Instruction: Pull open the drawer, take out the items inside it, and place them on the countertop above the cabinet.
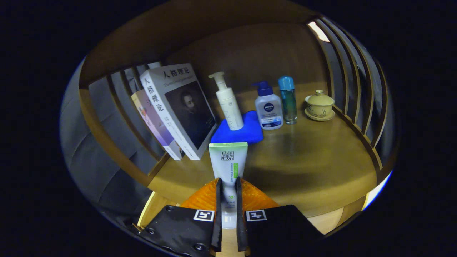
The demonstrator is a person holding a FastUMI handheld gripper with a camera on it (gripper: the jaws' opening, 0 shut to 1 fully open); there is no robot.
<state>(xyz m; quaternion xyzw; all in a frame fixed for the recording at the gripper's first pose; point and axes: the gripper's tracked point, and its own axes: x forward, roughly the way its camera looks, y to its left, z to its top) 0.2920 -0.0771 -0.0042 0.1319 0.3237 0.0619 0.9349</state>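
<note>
Tube point(228, 160) of cleanser, white with a green band and a flat crimped end pointing away, sits pinched between the two fingers of the gripper point(228, 200), which press on its lower body from either side. It is held up just over the near edge of the wooden countertop point(314, 167), its crimped end almost reaching a folded blue cloth point(246, 132) that lies on the wood just ahead. On that cloth stands a white pump bottle point(228, 103), tilted slightly. Beside it to the right stand a shorter white bottle with a dark blue pump point(268, 107), then, touching or nearly touching it, a slim clear bottle with a light blue cap point(288, 100). Further right, set apart from the bottles, is a pale lidded teacup on its saucer point(319, 105), close to the slatted wooden side rail point(353, 89). To the left of the tube and cloth, two books point(175, 110) lean together against the slats on the opposite side, the front one showing a dark portrait on its cover. A wooden back panel point(257, 50) closes the shelf space behind the row of bottles
</note>
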